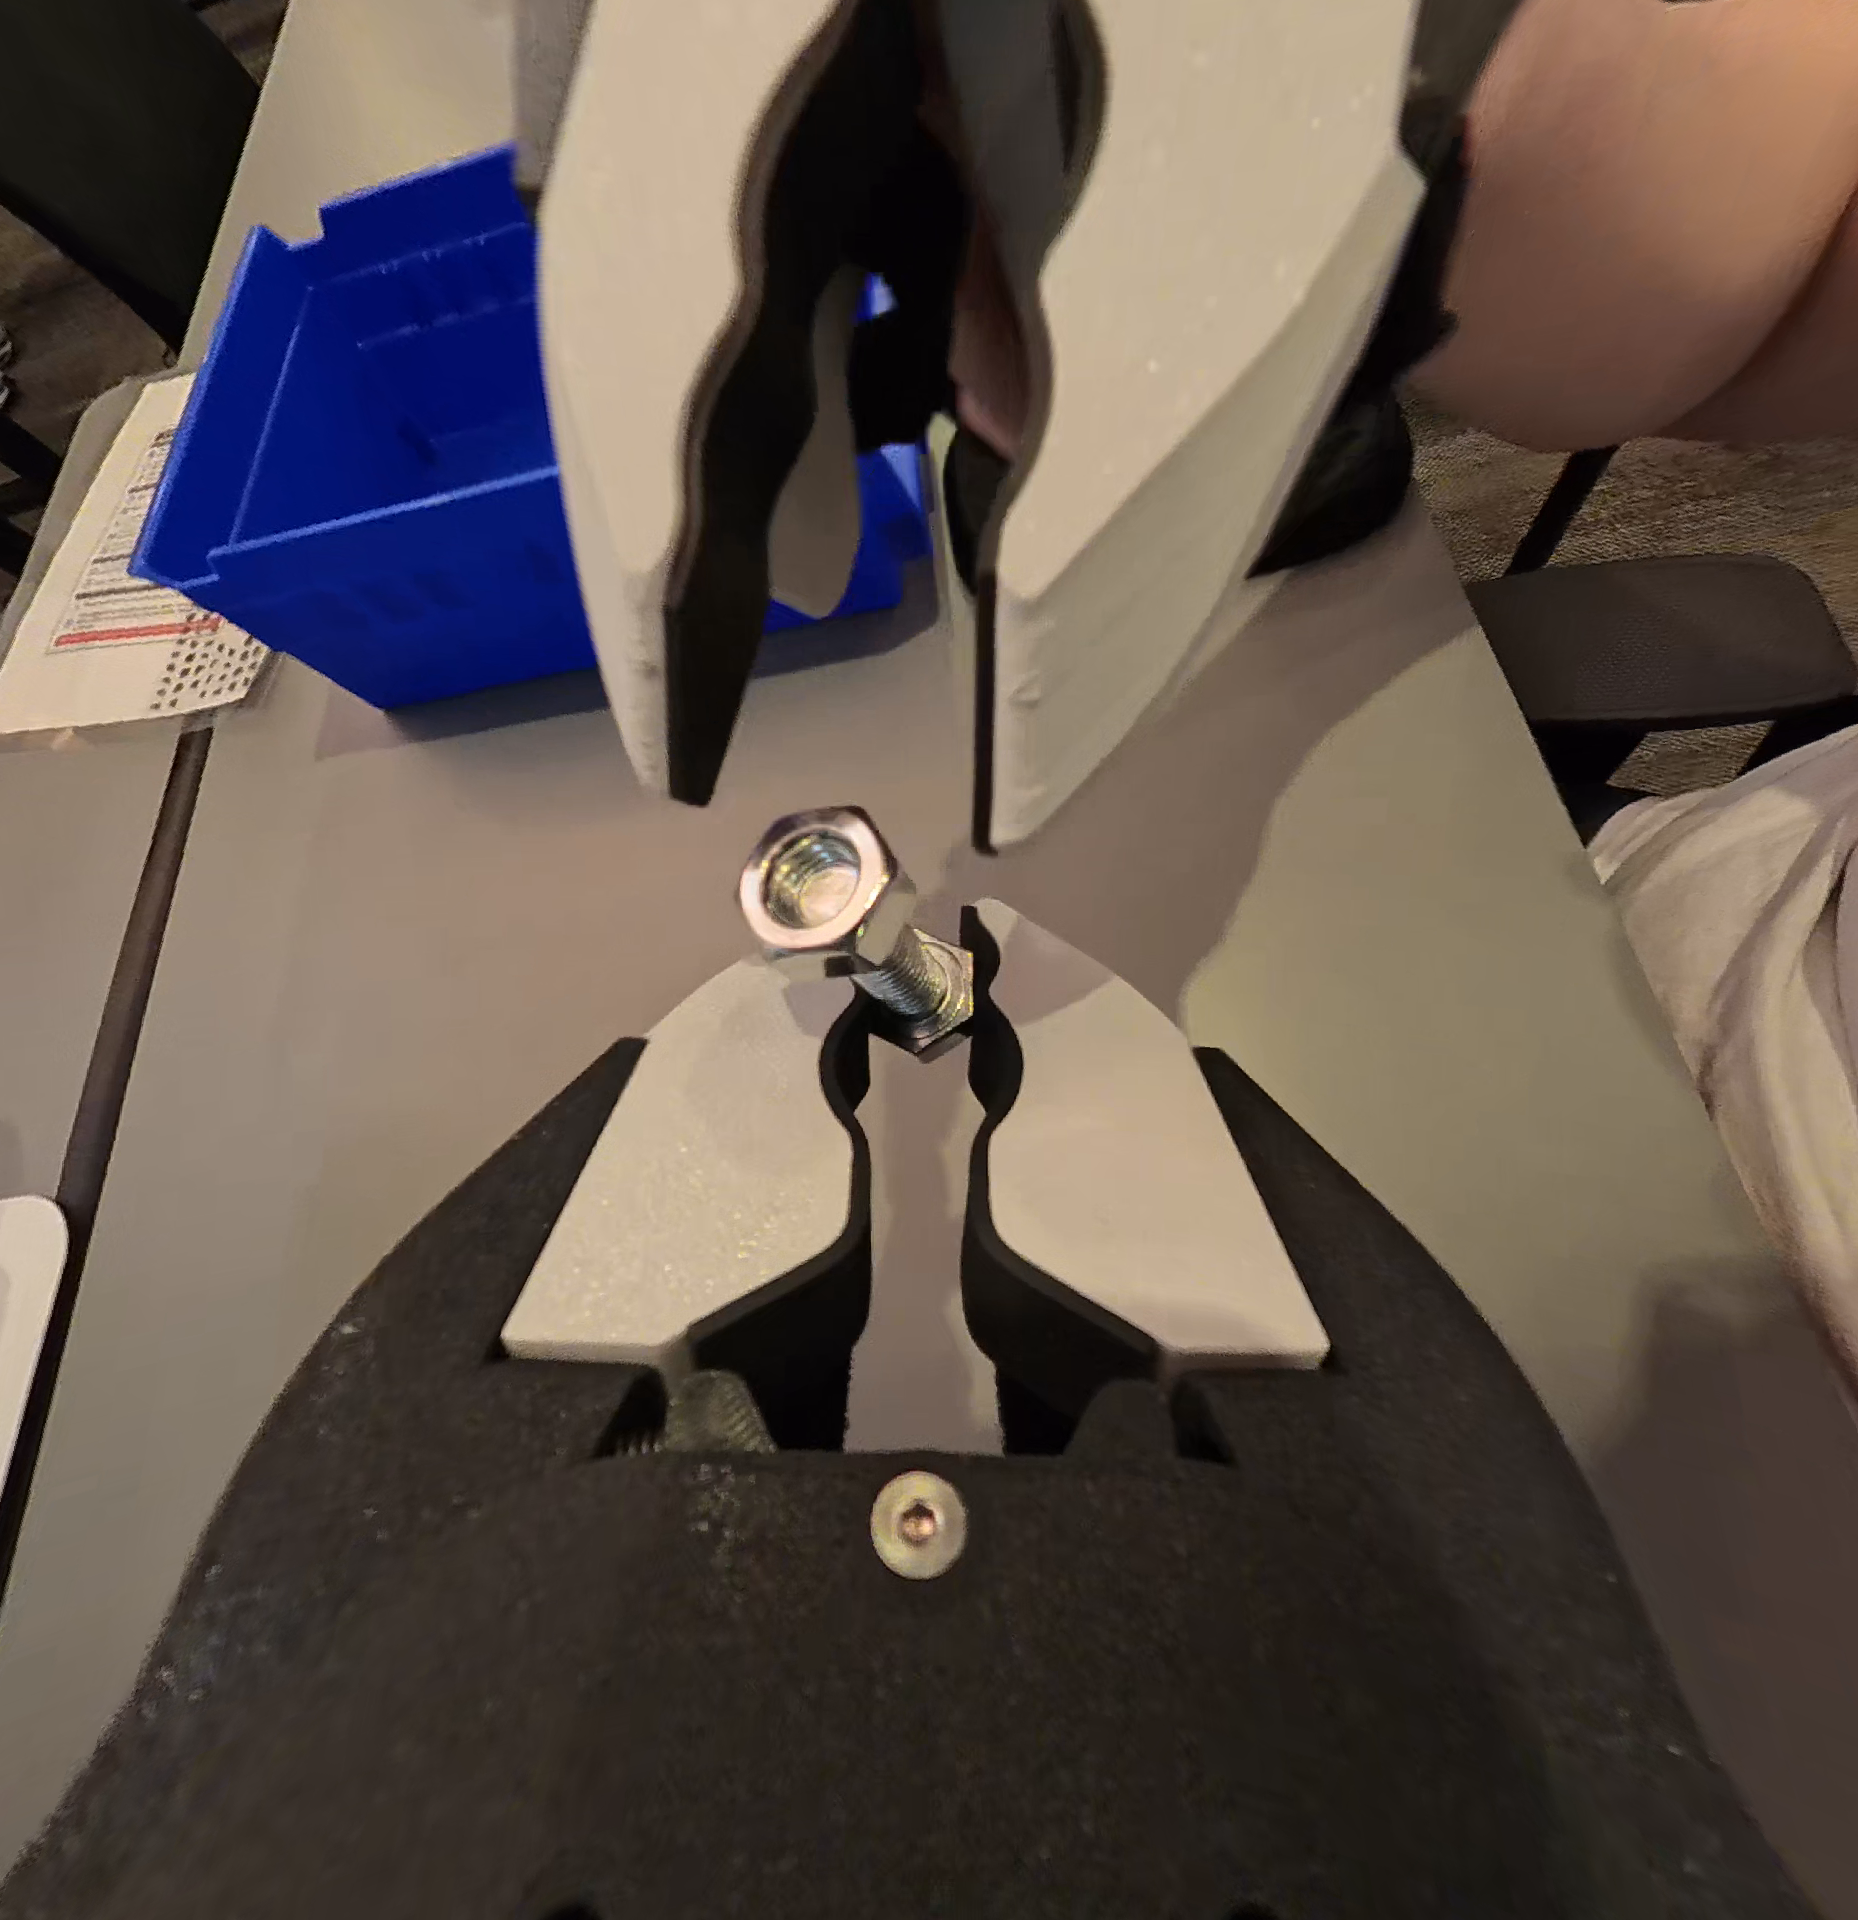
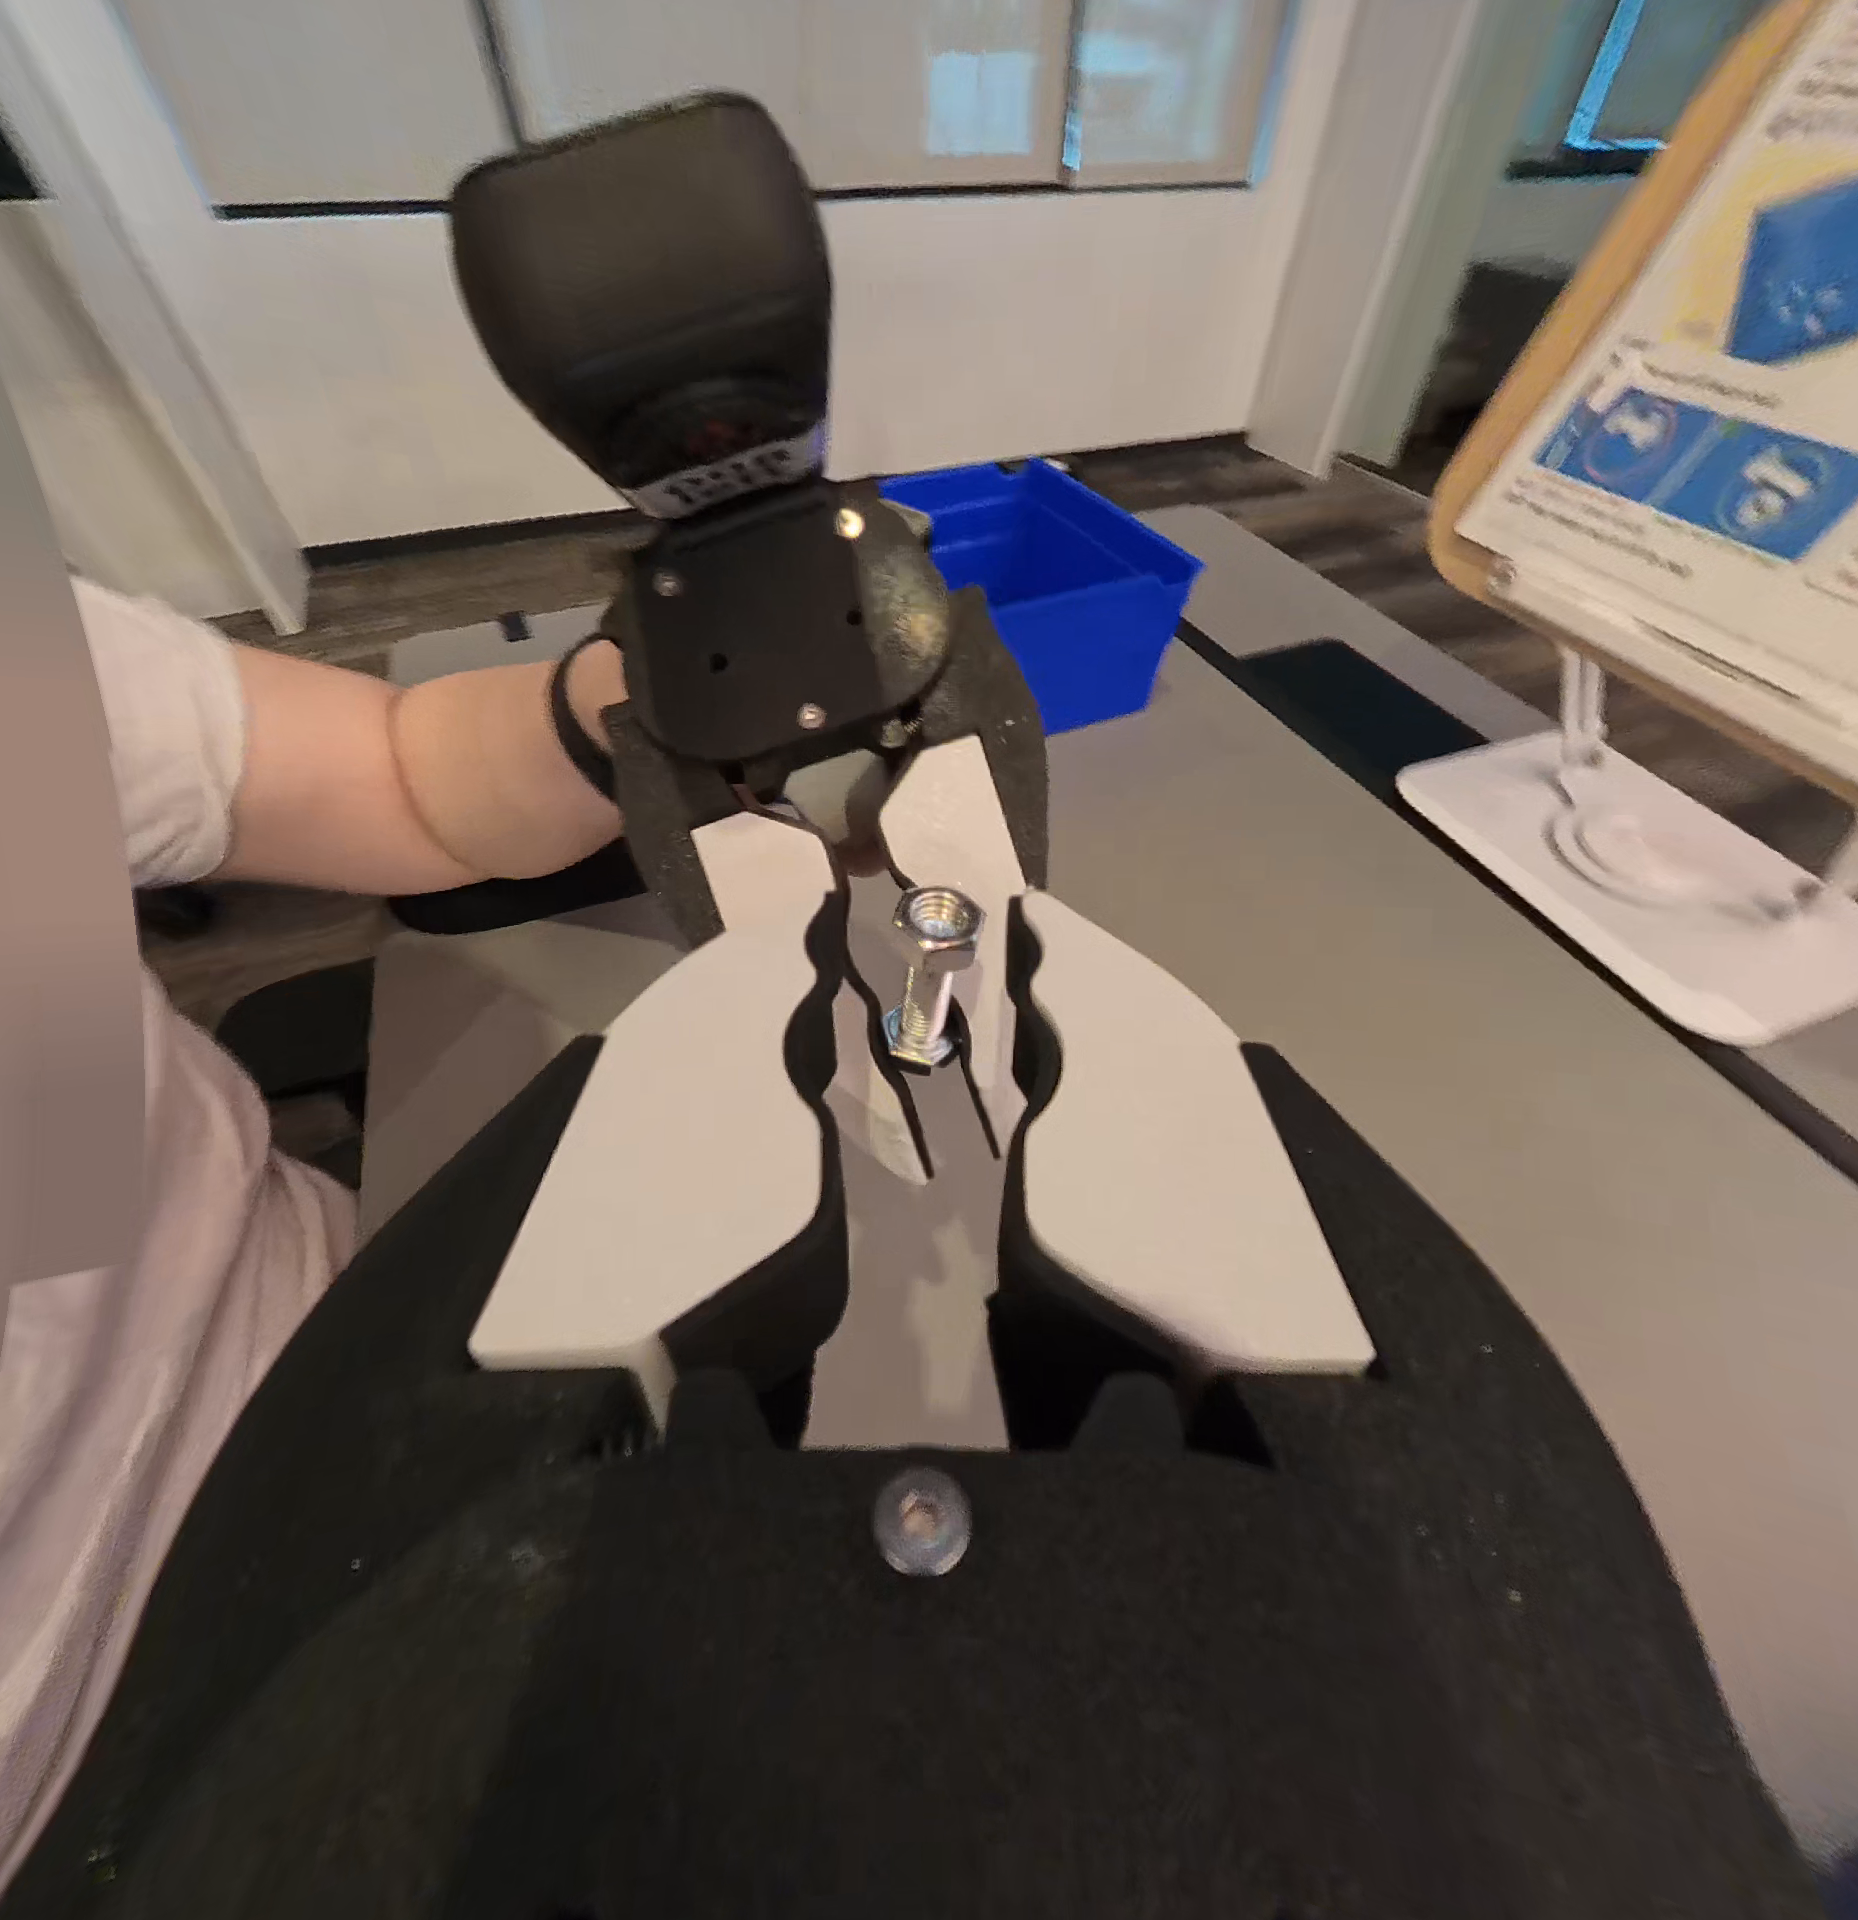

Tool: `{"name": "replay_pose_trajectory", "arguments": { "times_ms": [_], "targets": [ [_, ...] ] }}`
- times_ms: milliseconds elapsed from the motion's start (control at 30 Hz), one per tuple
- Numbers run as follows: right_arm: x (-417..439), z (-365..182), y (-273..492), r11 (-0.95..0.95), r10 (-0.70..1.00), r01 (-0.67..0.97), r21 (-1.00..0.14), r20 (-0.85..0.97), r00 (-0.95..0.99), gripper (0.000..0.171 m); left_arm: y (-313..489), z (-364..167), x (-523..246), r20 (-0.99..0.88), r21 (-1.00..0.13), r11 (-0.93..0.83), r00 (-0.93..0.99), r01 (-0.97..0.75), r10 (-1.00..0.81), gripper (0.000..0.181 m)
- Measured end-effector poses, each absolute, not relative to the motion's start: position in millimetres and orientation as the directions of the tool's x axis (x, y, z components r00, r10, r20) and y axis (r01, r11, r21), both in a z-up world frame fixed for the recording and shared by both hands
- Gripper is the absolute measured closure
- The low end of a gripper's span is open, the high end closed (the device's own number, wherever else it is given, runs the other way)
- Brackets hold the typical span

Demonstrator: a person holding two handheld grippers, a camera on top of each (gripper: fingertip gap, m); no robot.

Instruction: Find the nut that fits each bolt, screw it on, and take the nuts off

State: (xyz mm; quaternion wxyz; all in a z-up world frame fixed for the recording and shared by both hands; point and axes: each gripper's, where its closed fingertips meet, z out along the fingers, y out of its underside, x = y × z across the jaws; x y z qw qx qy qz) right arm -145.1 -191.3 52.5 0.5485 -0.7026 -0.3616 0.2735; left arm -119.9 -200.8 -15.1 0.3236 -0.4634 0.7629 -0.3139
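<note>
Up close, the bolt (image 1: pixel 909 987) is a short, bright zinc-plated piece with a hexagonal head and a fully threaded shank. A silver hex nut (image 1: pixel 823 885) sits at its far end, the threaded bore facing the left wrist camera with the bolt's tip visible inside. The nut is clearly wider than the shank and catches the light on its flats.

The left gripper (image 1: pixel 917 977) has its jaws nearly closed, pinching the bolt by its head at the very tips, so the bolt stands out from them, held in the air over the grey desk (image 1: pixel 405 1039). In the right wrist view the same bolt (image 2: pixel 923 1003) rises upright from those tips, nut (image 2: pixel 940 923) uppermost.

The right gripper (image 2: pixel 925 920) has its jaws parted, wider than the nut, one tip on either side of it and neither touching. From the left wrist view that gripper (image 1: pixel 842 821) comes in from above, its tips just short of the nut.

Behind them on the desk stands a blue bin (image 1: pixel 385 499), beside a printed sheet (image 1: pixel 125 582). An instruction board (image 2: pixel 1683 343) on a white stand is at the right.
</note>
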Motion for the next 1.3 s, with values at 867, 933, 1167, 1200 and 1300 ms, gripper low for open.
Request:
{"name": "replay_pose_trajectory", "arguments": {
  "times_ms": [867,933,1167,1200,1300],
  "targets": [
    [-155,52,-220,-0.086,0.984,0.153,-0.984,-0.060,0.165,0.154,-236,-6,-126,-0.213,-0.805,0.446,-0.511,-0.391,-0.833,0.168],
    [-154,51,-217,-0.072,0.979,0.163,-0.984,-0.038,0.202,0.154,-234,-6,-125,-0.212,-0.804,0.441,-0.500,-0.400,-0.840,0.168],
    [-152,51,-207,-0.049,0.919,0.183,-0.982,0.028,0.392,0.154,-223,-6,-122,-0.215,-0.800,0.416,-0.442,-0.432,-0.871,0.168],
    [-152,51,-206,-0.047,0.907,0.190,-0.981,0.038,0.420,0.154,-221,-6,-121,-0.217,-0.799,0.414,-0.433,-0.436,-0.875,0.168],
    [-151,51,-202,-0.020,0.858,0.225,-0.974,0.099,0.504,0.154,-218,-6,-120,-0.215,-0.800,0.402,-0.413,-0.445,-0.885,0.168]
  ]
}}
